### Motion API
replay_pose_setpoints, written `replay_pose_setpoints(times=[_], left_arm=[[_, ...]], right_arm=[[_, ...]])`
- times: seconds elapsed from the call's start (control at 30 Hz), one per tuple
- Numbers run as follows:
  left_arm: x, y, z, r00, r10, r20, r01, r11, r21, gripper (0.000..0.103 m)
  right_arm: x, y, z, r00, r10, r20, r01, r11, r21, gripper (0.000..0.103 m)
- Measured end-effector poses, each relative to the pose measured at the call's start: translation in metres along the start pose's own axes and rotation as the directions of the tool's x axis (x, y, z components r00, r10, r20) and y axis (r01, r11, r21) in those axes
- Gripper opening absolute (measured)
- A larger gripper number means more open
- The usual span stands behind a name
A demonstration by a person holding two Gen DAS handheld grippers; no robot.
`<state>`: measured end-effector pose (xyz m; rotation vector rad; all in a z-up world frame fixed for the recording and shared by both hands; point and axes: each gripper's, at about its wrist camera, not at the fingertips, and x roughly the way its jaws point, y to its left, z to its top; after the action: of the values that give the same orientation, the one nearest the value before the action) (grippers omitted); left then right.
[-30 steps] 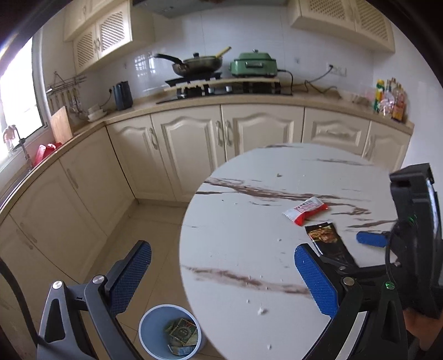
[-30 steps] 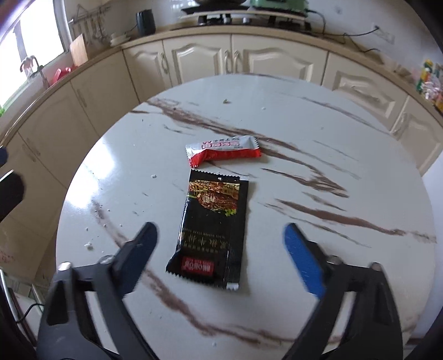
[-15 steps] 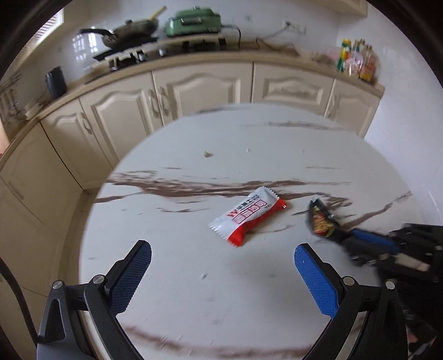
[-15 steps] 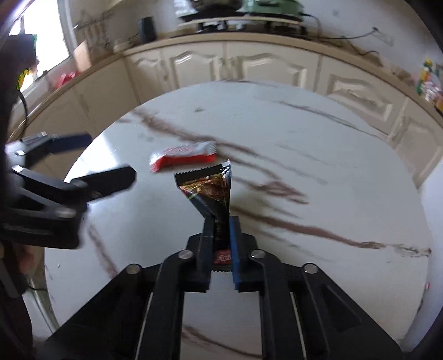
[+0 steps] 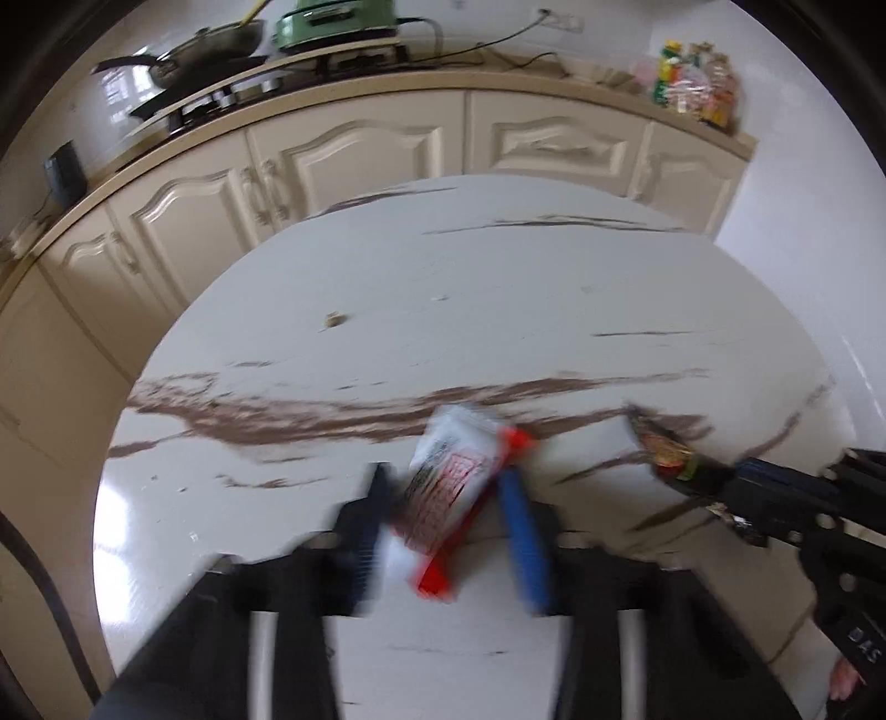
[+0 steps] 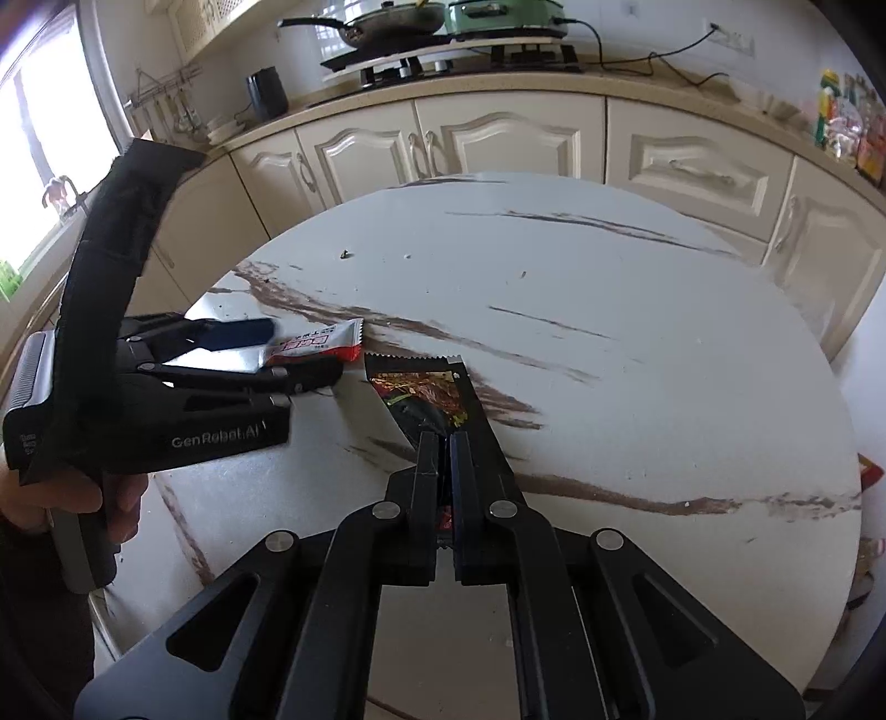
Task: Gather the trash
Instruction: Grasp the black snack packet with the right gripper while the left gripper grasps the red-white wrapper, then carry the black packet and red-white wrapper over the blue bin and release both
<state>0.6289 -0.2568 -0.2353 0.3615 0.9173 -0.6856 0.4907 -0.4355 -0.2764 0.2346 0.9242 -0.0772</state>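
A red and white snack wrapper [image 5: 448, 487] lies on the round marble table [image 5: 443, 266]. My left gripper [image 5: 443, 473] is closing around it, and both fingers touch its edges and buckle it. The right wrist view shows the same wrapper [image 6: 324, 343] pinched in the left gripper [image 6: 302, 351]. My right gripper [image 6: 443, 437] is shut on the lower end of a black snack wrapper [image 6: 426, 387], which hangs tilted just above the table [image 6: 637, 360]. In the left wrist view the right gripper [image 5: 742, 487] and its black wrapper [image 5: 664, 454] are to the right.
Small crumbs [image 5: 334, 318] dot the tabletop. Cream cabinets [image 5: 343, 160] run behind the table under a counter with a pan [image 6: 387, 22], a green cooker [image 6: 498, 14] and bottles [image 5: 698, 83]. A hand [image 6: 72, 498] holds the left gripper's handle.
The left gripper swung from the table's edge over the red and white wrapper and closed around it. The right gripper shut on the black wrapper and raised it off the table.
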Motion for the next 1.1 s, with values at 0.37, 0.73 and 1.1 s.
replay_pose_setpoints(times=[0.37, 0.73, 1.1], left_arm=[[-0.038, -0.008, -0.027, 0.997, -0.036, 0.068, 0.037, 0.999, -0.005, 0.006], [-0.123, 0.005, -0.075, 0.982, -0.057, 0.181, 0.066, 0.997, -0.042, 0.006], [-0.229, 0.089, -0.187, 0.964, 0.053, 0.26, -0.003, 0.982, -0.19, 0.006]], right_arm=[[-0.013, 0.009, -0.005, 1.0, 0.004, 0.029, -0.004, 1.0, -0.007, 0.004], [-0.058, 0.058, -0.006, 0.995, 0.005, 0.098, 0.001, 0.998, -0.065, 0.003], [-0.071, 0.193, -0.01, 0.99, 0.086, 0.113, -0.056, 0.968, -0.245, 0.003]])
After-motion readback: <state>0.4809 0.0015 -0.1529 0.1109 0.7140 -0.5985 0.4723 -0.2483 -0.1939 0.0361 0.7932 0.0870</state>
